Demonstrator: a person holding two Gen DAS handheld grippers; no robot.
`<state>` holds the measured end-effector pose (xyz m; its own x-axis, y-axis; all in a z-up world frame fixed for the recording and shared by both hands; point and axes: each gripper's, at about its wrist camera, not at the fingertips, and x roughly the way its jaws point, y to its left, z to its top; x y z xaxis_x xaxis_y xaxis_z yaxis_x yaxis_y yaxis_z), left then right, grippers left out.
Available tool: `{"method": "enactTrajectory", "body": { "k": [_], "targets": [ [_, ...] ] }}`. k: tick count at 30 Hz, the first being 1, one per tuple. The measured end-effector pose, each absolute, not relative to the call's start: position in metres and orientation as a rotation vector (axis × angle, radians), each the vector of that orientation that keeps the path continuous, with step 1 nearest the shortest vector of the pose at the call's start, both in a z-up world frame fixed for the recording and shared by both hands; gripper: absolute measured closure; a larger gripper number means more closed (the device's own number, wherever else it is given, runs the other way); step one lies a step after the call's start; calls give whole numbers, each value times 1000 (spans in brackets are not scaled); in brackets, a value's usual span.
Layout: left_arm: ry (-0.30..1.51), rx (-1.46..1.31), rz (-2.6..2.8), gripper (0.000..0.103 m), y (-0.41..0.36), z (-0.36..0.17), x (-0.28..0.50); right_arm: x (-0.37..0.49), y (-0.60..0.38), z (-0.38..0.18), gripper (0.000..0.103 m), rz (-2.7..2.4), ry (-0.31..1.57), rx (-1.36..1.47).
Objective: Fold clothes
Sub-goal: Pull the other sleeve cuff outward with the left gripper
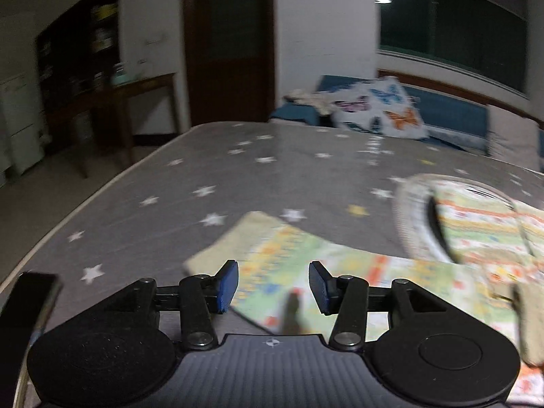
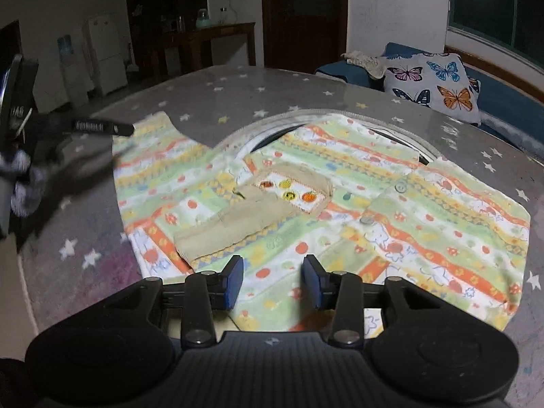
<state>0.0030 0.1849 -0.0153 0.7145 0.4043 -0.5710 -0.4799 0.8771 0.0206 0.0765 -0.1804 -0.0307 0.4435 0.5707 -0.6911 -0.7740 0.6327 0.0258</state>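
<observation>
A small child's shirt [image 2: 340, 204] with green, yellow and orange printed bands lies spread on the grey star-patterned table cover [image 2: 238, 95]. A beige cuffed sleeve [image 2: 238, 217] is folded across its middle. My right gripper [image 2: 272, 280] is open and empty, just above the shirt's near hem. My left gripper [image 1: 273, 284] is open and empty over the left sleeve [image 1: 272, 255], whose beige cuff [image 1: 221, 248] points left. The left gripper also shows blurred at the left of the right wrist view [image 2: 68, 142].
The shirt's collar [image 2: 306, 119] lies at the far side. A butterfly cushion [image 2: 431, 85] sits on a blue sofa [image 2: 503, 102] behind the table. A dark wooden side table [image 2: 217, 44], a door and a white fridge [image 2: 105, 57] stand at the back left.
</observation>
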Motion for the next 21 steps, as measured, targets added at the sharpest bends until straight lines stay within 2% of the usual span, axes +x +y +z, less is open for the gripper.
{"method": "enactTrajectory", "body": {
  "k": [10, 13, 15, 17, 21],
  "targets": [
    [645, -199, 527, 55, 219, -25, 13, 79, -190, -24, 63, 831, 726, -282],
    [648, -210, 517, 63, 221, -28, 14, 79, -192, -22, 63, 824, 723, -272],
    [645, -209, 507, 82, 222, -28, 14, 79, -194, -22, 63, 821, 721, -266],
    [644, -231, 488, 91, 224, -27, 15, 78, -195, -21, 63, 819, 719, -259],
    [618, -240, 467, 95, 220, -21, 13, 75, -201, -18, 63, 811, 707, -237]
  ]
}}
